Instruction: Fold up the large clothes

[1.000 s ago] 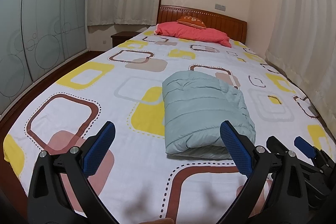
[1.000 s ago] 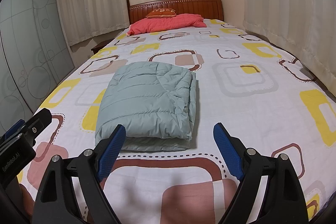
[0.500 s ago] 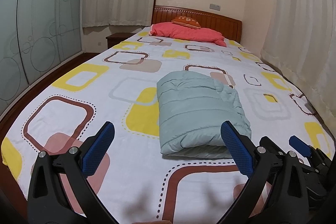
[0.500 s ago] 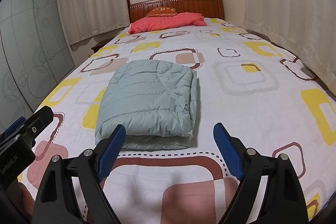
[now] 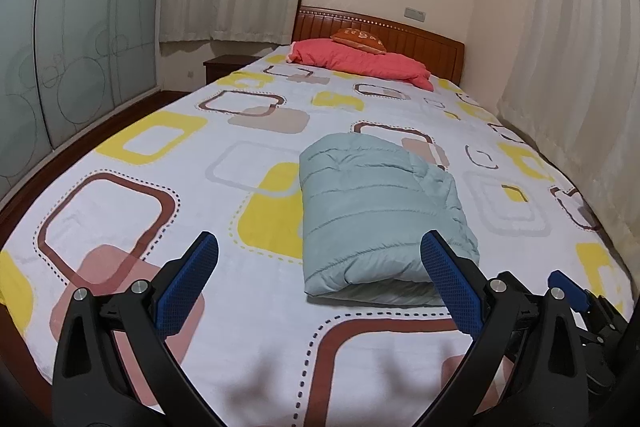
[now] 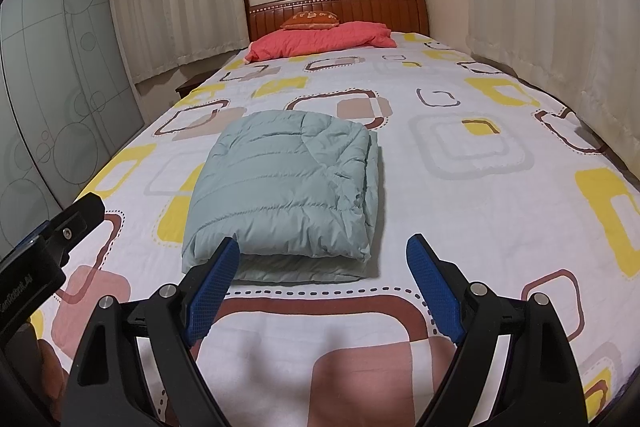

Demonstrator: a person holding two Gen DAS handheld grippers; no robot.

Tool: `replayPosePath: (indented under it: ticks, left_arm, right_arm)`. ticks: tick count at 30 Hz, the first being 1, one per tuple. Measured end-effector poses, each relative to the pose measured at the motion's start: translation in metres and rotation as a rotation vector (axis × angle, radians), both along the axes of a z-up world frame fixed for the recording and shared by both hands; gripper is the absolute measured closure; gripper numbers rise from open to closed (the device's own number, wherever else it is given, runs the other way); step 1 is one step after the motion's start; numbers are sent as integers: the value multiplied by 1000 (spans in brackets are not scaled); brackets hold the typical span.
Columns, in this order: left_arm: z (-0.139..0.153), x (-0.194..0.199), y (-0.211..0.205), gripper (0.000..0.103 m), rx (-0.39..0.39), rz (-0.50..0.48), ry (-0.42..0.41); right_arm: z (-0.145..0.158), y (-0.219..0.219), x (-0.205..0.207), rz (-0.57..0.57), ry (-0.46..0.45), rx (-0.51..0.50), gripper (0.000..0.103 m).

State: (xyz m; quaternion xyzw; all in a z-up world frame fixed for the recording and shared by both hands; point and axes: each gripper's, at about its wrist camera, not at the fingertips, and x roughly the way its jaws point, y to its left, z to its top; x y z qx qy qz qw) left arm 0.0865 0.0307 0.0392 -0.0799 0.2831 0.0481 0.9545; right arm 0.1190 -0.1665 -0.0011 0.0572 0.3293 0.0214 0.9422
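Blue fingers of the left gripper (image 5: 318,263) stand wide apart and hold nothing, poised above the patterned bed sheet (image 5: 120,211) short of the garment. The right gripper (image 6: 322,269) is likewise spread and empty, its left finger overlapping the near left corner of the bundle in its own view, though no pressing shows.

Just beyond both lies the pale green puffer jacket (image 6: 288,183), already folded into a thick, compact rectangle in the middle of the bed, its open layered edge facing the grippers and its rounded fold toward the headboard. Judging by that shape, the folding looks essentially complete. What remains, if anything, is to check that the layers sit square; a light press along the right edge, where the layers step slightly, would tidy it. Any grasp should take all layers together, since the slippery padded fabric would likely spring open.

Farther off, a red pillow (image 6: 320,37) and a small orange cushion (image 6: 310,19) rest against the wooden headboard (image 6: 384,9).
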Motion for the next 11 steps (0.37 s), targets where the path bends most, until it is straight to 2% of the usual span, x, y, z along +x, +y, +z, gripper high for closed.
replayPosePath:
  ticks: [11]
  left_arm:
    - [-7,5,8,2,-33,20,25]
  right_arm:
    - [-2,-2,1,2,5,3,19]
